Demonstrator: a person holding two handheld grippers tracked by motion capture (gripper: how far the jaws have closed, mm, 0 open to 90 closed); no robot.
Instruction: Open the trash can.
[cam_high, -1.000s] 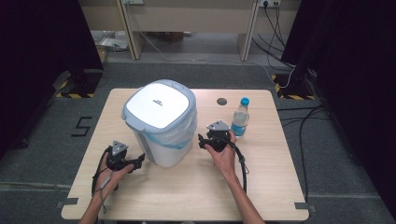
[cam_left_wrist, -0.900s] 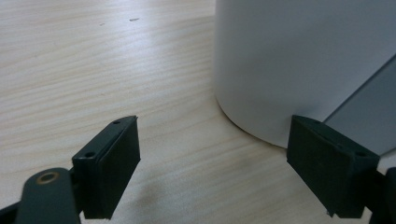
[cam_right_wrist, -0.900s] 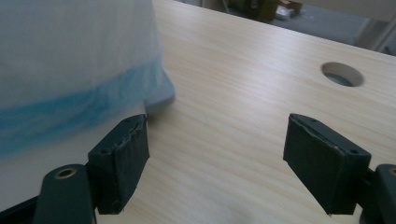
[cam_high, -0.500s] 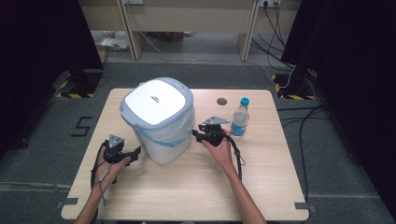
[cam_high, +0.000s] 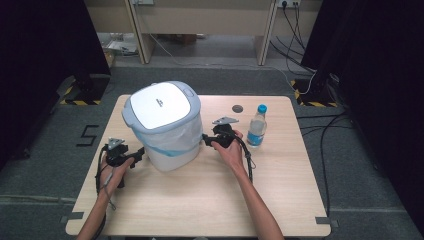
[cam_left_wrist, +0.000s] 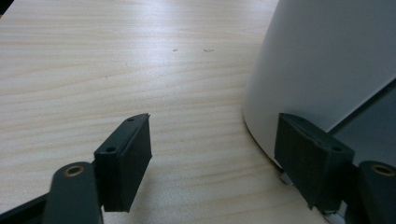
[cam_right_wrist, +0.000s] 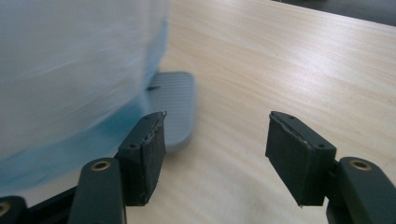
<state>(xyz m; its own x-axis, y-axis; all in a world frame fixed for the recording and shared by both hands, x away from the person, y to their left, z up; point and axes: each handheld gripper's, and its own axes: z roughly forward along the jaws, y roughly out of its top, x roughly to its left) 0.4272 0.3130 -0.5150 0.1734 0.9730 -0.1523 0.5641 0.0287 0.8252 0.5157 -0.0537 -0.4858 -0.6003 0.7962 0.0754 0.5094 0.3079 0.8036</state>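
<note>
In the left gripper view, the left gripper (cam_left_wrist: 212, 156) has its two black jaws standing well apart with nothing but bare wood between them; they have just been closing a little. Each pad is a flat, matte rubbery block (cam_left_wrist: 126, 158) bolted to a dark arm with a brass-ringed pivot. The right-hand pad sits just at the foot of the pedal bin (cam_left_wrist: 327, 60), whose wall there is smooth, white, curved plastic; whether the pad touches it cannot be told. A darker grey panel of the bin runs off the right edge, cut off.

In the right gripper view, the right gripper (cam_right_wrist: 215, 154) also holds its jaws apart over empty tabletop, having just been opening. Its pads (cam_right_wrist: 299, 156) are worn, with chipped pale edges. Beside the left-hand pad lies the bin's foot pedal (cam_right_wrist: 175, 105), a grey, ribbed, rounded plate lying low over the wood. Above it the bin's side is blurred: a translucent blue bin liner (cam_right_wrist: 70, 140) over white, its folds hard to make out.

From the high view, the bin (cam_high: 165, 125) stands on the left half of the table (cam_high: 280, 200), a pale wood-grain top with rounded corners. Its lid is glossy white in a grey-blue rim, with liner spilling out below. The left gripper (cam_high: 134, 157) is at its lower left, the right gripper (cam_high: 206, 140) at its right side. A clear plastic water bottle (cam_high: 257, 126) with a blue cap stands just right of the right hand (cam_high: 231, 150); its label is too small to read. A small dark round grommet (cam_high: 237, 108) sits behind it.
</note>
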